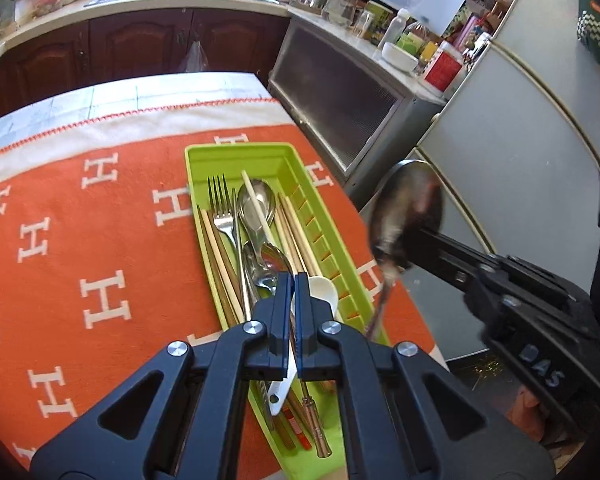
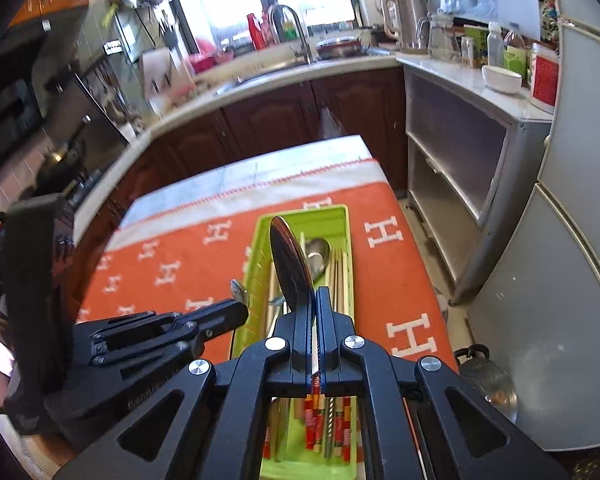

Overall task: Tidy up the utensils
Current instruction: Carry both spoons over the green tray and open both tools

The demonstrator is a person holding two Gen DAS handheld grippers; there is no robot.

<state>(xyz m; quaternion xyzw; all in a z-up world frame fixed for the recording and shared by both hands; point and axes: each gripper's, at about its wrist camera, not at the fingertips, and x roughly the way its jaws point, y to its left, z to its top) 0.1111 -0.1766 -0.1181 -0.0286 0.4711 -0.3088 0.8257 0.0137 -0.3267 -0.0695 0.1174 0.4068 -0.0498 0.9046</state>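
Note:
A lime-green utensil tray (image 1: 324, 216) lies on the orange cloth and holds a fork (image 1: 221, 208), metal spoons (image 1: 256, 200), chopsticks (image 1: 296, 232) and a white plastic spoon (image 1: 322, 294). My left gripper (image 1: 293, 280) hangs over the tray's near half, shut on a small metal spoon whose bowl (image 2: 239, 291) shows at its tip in the right wrist view. My right gripper (image 2: 315, 294) is shut on a large metal spoon (image 2: 291, 264), held bowl-up above the tray (image 2: 260, 256). That spoon (image 1: 404, 208) shows blurred at the tray's right side in the left wrist view.
The table carries an orange cloth with white H letters (image 1: 100, 240). A grey cabinet (image 1: 340, 96) and a fridge (image 1: 520, 140) stand to the right. A counter with sink (image 2: 276, 68) and dark cupboards lies beyond the table.

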